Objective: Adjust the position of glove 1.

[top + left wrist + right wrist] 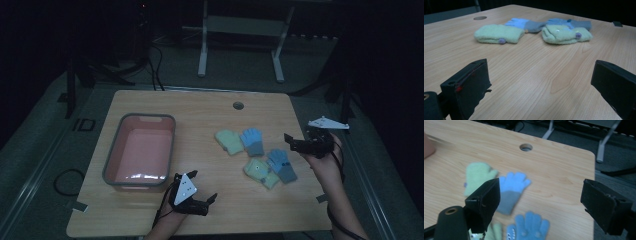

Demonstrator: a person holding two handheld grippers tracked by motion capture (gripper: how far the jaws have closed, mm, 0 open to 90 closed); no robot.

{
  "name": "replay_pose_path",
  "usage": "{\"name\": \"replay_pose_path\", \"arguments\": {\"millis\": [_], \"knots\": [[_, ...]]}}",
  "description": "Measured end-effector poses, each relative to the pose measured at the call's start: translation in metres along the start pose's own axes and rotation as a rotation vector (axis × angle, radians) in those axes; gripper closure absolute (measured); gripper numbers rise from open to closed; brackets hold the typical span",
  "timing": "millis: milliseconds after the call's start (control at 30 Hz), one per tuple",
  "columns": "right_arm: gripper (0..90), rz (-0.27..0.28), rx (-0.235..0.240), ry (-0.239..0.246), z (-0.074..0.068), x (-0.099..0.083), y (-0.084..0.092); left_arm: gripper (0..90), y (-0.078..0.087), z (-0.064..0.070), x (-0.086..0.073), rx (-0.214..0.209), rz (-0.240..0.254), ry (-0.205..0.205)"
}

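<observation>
Both claws stand wide open and hold nothing. Left claw (202,192) hovers near the front edge of the tabletop (210,107), just beside the front right corner of the pink tub (141,150). Right claw (291,141) hangs by the right edge, near the gloves. Four gloves lie right of the middle: a green glove (229,141) touching a blue glove (252,141), and nearer the front a second green glove (261,171) beside a second blue glove (282,165).
</observation>
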State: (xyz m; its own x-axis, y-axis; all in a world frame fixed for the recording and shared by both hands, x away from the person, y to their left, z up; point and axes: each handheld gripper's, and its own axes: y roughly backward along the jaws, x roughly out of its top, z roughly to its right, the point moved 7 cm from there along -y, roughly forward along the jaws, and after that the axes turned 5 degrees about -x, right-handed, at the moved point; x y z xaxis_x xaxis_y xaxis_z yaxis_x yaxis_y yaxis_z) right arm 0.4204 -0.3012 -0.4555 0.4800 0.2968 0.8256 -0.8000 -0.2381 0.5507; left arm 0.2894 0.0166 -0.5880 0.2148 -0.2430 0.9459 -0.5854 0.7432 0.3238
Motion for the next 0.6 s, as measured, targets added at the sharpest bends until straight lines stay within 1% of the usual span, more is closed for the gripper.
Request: {"name": "replay_pose_path", "arguments": {"millis": [333, 400, 433, 600], "knots": [[16.2, 0.006, 0.065, 0.041, -0.023, 0.018, -0.011, 2.2, 0.0, 0.0, 0.0, -0.002, -0.001, -0.004], [17.0, 0.006, 0.081, 0.048, -0.028, 0.019, -0.014, 2.1, 0.0, 0.0, 0.0, -0.003, -0.002, -0.004], [20.9, 0.003, 0.085, 0.056, -0.031, 0.02, -0.016, 2.1, 0.0, 0.0, 0.0, -0.002, -0.002, -0.005], [21.9, -0.017, 0.132, 0.082, -0.045, 0.017, -0.027, 2.1, 0.0, 0.001, 0.0, -0.002, 0.001, -0.011]]}}
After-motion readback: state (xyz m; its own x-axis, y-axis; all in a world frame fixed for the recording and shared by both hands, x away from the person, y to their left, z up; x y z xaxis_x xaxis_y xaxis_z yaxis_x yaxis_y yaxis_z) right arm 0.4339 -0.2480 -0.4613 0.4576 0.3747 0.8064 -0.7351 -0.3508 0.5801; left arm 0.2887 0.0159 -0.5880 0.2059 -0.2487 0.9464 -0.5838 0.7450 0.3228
